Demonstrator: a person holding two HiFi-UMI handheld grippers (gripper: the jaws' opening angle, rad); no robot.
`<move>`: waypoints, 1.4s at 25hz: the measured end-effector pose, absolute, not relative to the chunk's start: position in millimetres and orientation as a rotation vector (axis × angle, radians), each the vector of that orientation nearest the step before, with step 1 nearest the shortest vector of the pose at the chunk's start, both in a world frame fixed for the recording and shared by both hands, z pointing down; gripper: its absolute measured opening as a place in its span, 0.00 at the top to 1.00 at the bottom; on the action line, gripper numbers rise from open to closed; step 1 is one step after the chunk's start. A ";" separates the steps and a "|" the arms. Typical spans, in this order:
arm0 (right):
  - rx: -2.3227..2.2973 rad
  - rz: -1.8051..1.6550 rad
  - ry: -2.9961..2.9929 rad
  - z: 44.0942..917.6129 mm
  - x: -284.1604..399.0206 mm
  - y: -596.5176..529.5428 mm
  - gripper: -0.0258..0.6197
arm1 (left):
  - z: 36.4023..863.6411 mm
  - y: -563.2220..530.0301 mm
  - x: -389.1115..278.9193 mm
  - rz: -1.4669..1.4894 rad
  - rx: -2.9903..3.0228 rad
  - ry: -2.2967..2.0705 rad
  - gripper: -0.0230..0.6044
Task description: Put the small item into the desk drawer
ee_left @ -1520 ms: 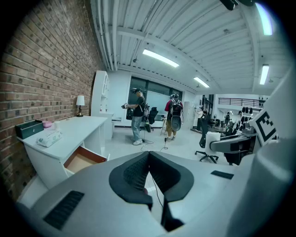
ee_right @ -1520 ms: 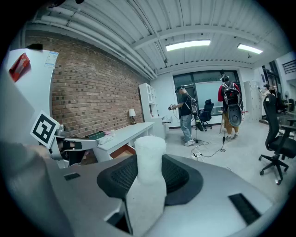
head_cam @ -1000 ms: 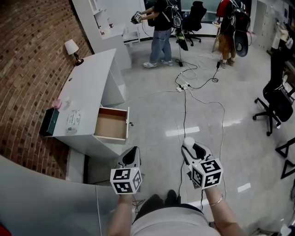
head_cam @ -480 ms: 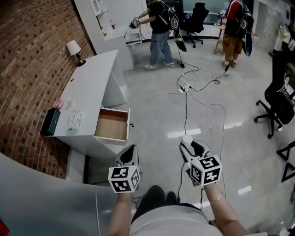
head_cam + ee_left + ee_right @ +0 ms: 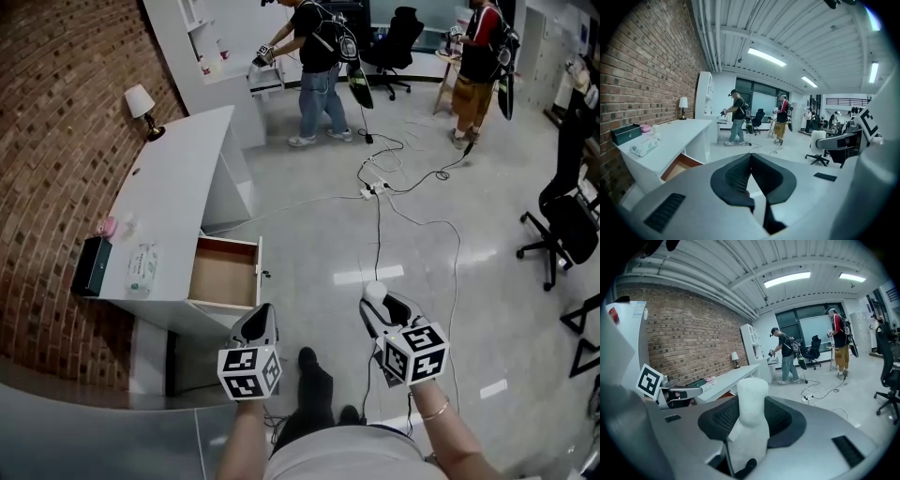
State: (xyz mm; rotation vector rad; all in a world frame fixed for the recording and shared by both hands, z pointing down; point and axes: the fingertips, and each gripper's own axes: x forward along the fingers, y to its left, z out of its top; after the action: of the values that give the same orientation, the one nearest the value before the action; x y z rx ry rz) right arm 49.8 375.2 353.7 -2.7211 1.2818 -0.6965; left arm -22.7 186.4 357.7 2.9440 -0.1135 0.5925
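My right gripper [image 5: 377,305] is shut on a small white bottle [image 5: 751,420], whose cap [image 5: 374,291] pokes out past the jaws. The bottle stands upright between the dark pads [image 5: 780,418]. My left gripper [image 5: 262,319] is shut with nothing in it, its pads [image 5: 736,176] meeting in a point. The white desk [image 5: 178,187] stands along the brick wall at the left. Its drawer [image 5: 225,273] is pulled out, showing a bare brown bottom. Both grippers hover over the floor, short of the drawer and to its right.
On the desk lie a dark box [image 5: 91,265], a tissue pack [image 5: 141,265], a pink item [image 5: 106,226] and a lamp [image 5: 142,103]. Cables [image 5: 380,202] run across the glossy floor. Two people [image 5: 314,66] stand at the far end. Office chairs [image 5: 567,220] are at the right.
The view has shifted forward toward the desk, and both grippers sit a little lower in the frame. The bottle stays held. The people at the back have moved slightly.
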 end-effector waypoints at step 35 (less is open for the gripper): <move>-2.666 -0.866 1.343 384.4 282.2 99.9 0.69 | 396.1 -77.8 196.4 0.630 2.835 -0.163 0.93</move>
State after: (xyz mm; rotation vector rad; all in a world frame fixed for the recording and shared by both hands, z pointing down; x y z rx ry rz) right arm 282.2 99.9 384.4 -2.6657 1.3433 -0.8655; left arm 196.4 -77.8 396.1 2.8347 -0.1626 0.6297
